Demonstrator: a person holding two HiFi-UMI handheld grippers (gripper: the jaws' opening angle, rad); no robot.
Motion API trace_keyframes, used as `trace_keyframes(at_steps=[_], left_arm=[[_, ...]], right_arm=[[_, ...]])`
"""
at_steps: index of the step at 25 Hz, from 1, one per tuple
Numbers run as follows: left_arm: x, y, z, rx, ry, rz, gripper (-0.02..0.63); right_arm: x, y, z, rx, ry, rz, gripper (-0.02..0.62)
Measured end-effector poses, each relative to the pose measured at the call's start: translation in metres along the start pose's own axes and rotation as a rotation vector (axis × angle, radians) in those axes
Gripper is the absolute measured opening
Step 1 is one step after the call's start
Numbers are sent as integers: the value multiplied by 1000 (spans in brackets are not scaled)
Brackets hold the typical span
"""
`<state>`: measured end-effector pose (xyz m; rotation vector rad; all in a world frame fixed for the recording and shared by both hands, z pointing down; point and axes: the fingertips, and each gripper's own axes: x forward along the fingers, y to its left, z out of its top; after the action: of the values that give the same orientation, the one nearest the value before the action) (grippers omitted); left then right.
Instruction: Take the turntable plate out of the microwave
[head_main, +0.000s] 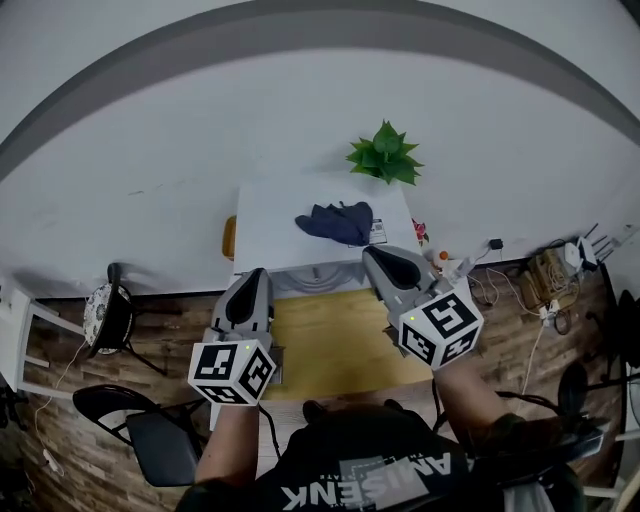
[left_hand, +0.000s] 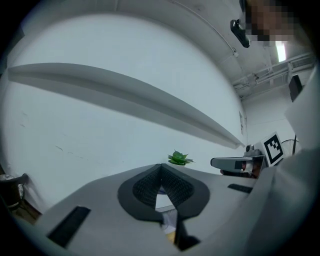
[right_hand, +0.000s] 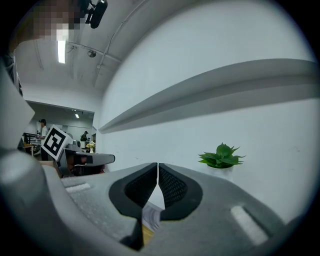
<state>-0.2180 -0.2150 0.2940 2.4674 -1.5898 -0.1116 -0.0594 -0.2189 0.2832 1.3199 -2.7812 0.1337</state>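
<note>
Jaws of the left gripper (head_main: 252, 276) and right gripper (head_main: 374, 254) are closed together and empty, and the probable microwave (head_main: 272, 228) lies at twelve o'clock, right gripper slightly nearer.

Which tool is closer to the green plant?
The right one. In the head view the right tool sits almost straight below the green plant, with its tip aimed toward it. The left tool is lower and well off to the plant's left, farther away.

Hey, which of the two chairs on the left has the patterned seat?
The chair nearer the wall, with a round, pale, speckled seat. The other chair, lower in the head view, has a plain dark seat.
</note>
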Motion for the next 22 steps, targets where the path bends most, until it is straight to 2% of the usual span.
trace_keyframes(at_steps=[9, 22], left_arm=[[9, 15, -5, 0, 19, -87, 2], [19, 1, 4, 2, 8, -57, 2]], right_arm=[[11, 11, -7, -2, 16, -72, 5], [14, -5, 1, 0, 2, -15, 11]])
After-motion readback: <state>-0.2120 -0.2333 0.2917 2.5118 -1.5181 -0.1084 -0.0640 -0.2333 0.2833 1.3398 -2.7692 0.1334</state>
